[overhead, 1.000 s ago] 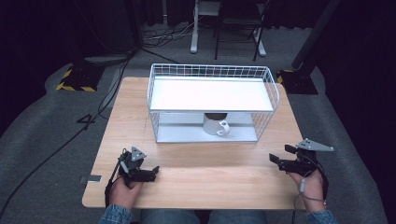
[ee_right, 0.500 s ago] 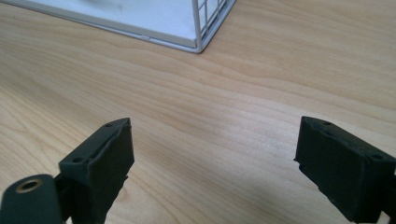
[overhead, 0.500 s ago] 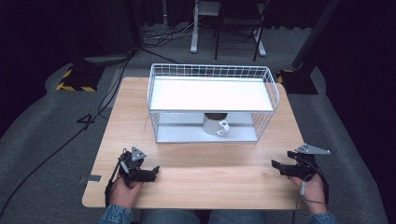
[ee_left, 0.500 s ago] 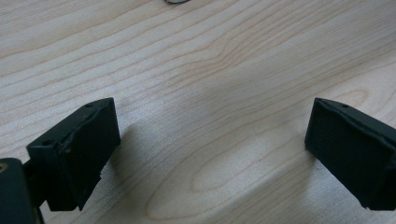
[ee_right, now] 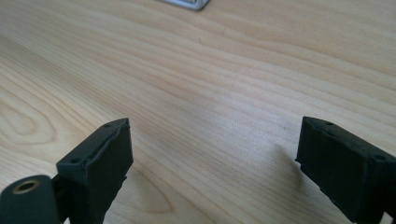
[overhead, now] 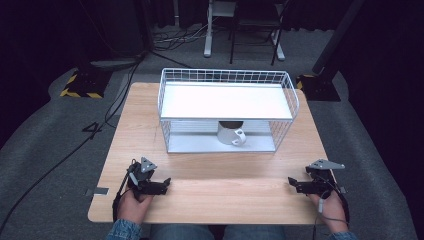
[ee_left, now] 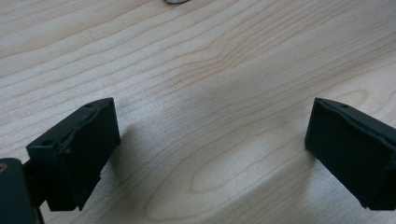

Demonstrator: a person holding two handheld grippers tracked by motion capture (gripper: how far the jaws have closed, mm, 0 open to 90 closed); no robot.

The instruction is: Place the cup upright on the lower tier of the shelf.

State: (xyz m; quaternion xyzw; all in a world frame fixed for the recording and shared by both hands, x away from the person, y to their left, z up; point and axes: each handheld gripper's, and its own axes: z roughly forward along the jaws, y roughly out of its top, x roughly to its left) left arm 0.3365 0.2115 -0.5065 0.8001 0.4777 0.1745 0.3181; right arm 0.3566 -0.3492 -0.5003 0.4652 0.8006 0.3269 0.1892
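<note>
A white ceramic mug with a side handle point(overhead: 231, 134) is sitting upright on the lower shelf of the white wire two-tier rack point(overhead: 165, 107), at the far middle of the light wooden table point(overhead: 225, 200); it is looking rigid, glossy, probably slippery and breakable, so the handle or rim is seeming the best hold; the left gripper point(overhead: 162, 183) and right gripper point(overhead: 295, 183) are resting near, well apart from it, jaws spread and empty.

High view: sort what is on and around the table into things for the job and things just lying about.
For the job, likely:
left tongs, open
right tongs, open
white mug on the lower level of the wire rack

Lying about:
cables on the floor
chair legs behind the table
</note>
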